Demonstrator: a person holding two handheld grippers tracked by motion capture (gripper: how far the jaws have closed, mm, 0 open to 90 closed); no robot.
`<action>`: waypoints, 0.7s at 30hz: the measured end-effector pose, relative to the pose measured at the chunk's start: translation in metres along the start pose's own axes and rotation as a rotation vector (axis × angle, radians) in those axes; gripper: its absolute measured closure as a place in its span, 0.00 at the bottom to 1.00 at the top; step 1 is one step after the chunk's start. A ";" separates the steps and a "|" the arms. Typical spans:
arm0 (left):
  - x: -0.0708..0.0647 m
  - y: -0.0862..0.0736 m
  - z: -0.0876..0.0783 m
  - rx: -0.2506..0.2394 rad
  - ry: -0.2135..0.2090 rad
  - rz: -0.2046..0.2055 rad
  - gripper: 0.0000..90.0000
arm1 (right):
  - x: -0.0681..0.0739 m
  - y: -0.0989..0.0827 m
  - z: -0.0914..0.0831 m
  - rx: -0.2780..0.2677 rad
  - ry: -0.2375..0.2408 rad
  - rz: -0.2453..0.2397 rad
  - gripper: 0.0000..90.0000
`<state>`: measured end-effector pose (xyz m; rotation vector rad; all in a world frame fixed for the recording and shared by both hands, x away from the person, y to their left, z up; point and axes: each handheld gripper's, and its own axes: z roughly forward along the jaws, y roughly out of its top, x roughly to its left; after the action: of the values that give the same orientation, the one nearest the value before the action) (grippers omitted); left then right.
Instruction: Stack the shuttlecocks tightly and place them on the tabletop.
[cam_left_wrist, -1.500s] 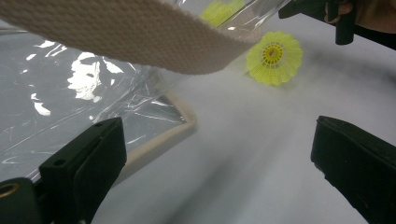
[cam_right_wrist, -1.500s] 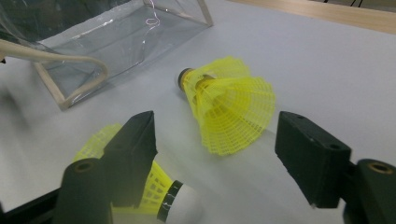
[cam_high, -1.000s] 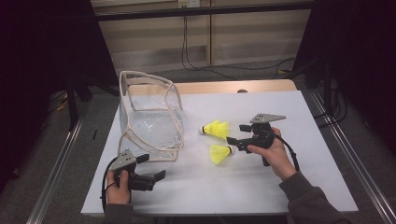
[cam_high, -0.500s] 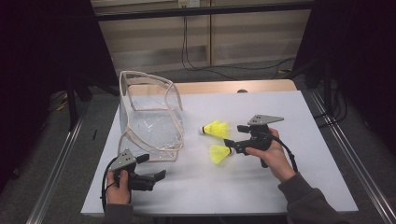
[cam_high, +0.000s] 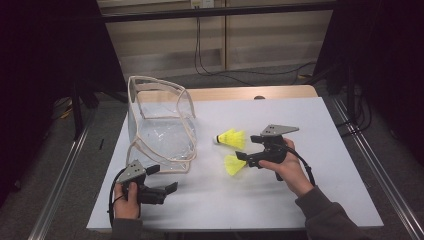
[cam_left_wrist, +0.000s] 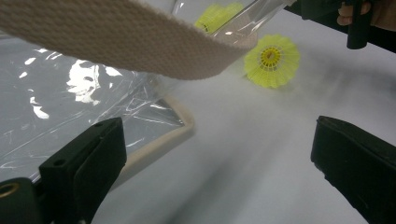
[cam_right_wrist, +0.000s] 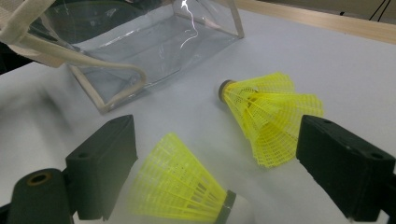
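High view | white sheet laid over wooden table, dark room, cables behind | clear plastic bag with woven beige straps stood at left | two yellow mesh shuttlecocks lain right of bag | right gripper jaws spread around nearer shuttlecock, just been opening, pads unpressed | left gripper held released near bag.

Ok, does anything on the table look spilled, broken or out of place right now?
Nothing stands out. Two yellow shuttlecocks lie on their sides on the white table: the nearer shuttlecock between the open right gripper's jaws, the farther shuttlecock beside it. The clear bag stands upright, undamaged.
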<state>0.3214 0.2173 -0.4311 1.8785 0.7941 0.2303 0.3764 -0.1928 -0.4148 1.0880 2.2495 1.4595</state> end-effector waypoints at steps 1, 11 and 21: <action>0.000 0.000 0.000 0.000 -0.001 0.001 0.04 | 0.001 0.000 0.000 0.001 0.002 0.000 0.13; 0.000 0.000 0.000 0.000 -0.001 0.000 0.04 | 0.008 0.000 0.005 0.014 0.011 -0.018 0.13; 0.000 0.000 0.000 -0.001 -0.001 0.000 0.04 | 0.015 -0.002 0.012 0.027 0.015 -0.036 0.12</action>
<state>0.3215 0.2169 -0.4311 1.8774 0.7935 0.2297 0.3716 -0.1743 -0.4192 1.0416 2.2937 1.4320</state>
